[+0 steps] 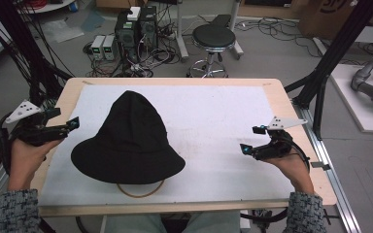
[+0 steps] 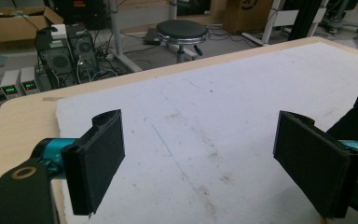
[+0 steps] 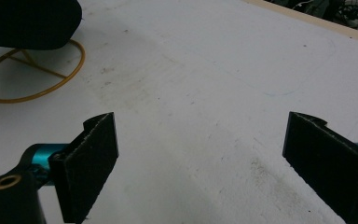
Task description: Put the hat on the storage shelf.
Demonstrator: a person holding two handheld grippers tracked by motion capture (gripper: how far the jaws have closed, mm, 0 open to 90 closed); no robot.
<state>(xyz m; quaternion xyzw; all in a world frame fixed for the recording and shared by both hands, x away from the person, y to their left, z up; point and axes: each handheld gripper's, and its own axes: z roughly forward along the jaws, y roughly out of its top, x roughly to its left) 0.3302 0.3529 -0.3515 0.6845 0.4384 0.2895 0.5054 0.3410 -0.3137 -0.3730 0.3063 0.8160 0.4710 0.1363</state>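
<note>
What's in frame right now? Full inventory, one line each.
bucket hat: 1, black, on the white mat, left of centre
ring stand: 1, tan, under the hat's near brim
mat: 1, white, covering the tabletop
table: 1, light wood, centre
stool: 1, black seat, floor beyond the table
computer towers: 2, black, floor beyond the table
left gripper: 1, black, left of the hat, fingers open
right gripper: 1, black, over the mat's right side, fingers open

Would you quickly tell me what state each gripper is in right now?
Left gripper: open, nothing between its jaws, beside the black hat.
Right gripper: open, holding nothing, over the white mat.
</note>
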